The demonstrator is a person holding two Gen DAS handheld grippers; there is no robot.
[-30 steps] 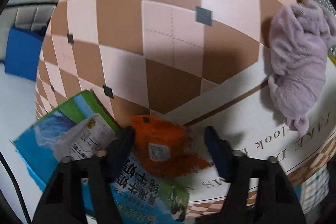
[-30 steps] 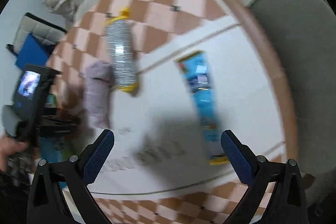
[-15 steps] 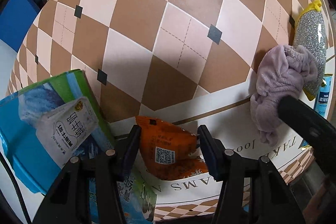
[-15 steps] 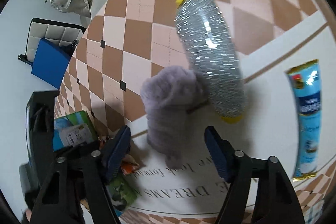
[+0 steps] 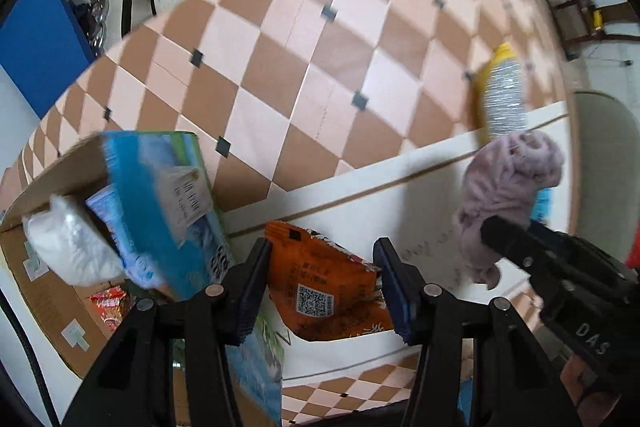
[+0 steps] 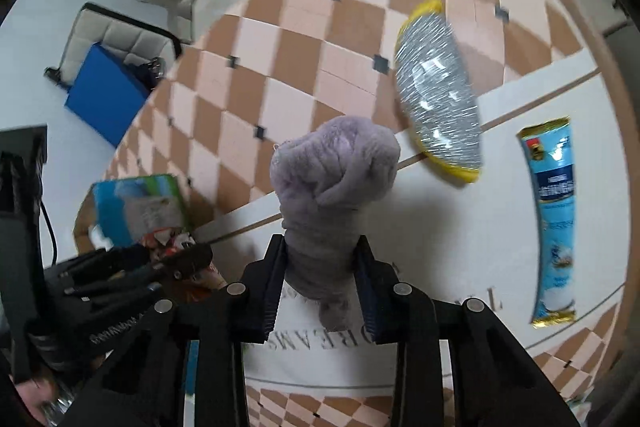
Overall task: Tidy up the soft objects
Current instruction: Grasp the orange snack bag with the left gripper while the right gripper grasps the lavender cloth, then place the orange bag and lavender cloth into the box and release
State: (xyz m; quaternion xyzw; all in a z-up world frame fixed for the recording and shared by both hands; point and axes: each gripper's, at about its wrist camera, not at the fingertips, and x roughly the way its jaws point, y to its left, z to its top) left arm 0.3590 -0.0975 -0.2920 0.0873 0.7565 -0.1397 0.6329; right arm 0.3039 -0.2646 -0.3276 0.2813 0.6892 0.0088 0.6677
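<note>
Both grippers loaded. Left gripper [image 5: 322,287] pinches the orange packet [image 5: 320,287] across its width, fingers on both side edges, so the bag hangs flat and looks ready to drop into the box [image 5: 60,267] at the mat's left edge; the box already holds a white bag and a red wrapper. Right gripper [image 6: 320,283] is clamped on the narrow lower end of the purple cloth [image 6: 332,187], the bulk bunching above the fingers, the easiest place to bite a floppy thing. The cloth seems clear of the mat [image 6: 480,267], though I can't tell for sure. Silver bag [image 6: 436,95] sits at the mat's far edge, blue stick pack [image 6: 554,223] near its right edge, both untouched. Versus half a second ago: the right fingers stood wide around the cloth and are now shut on it; the left grip on the packet is unchanged, its camera higher, so the box interior is now in view.
</note>
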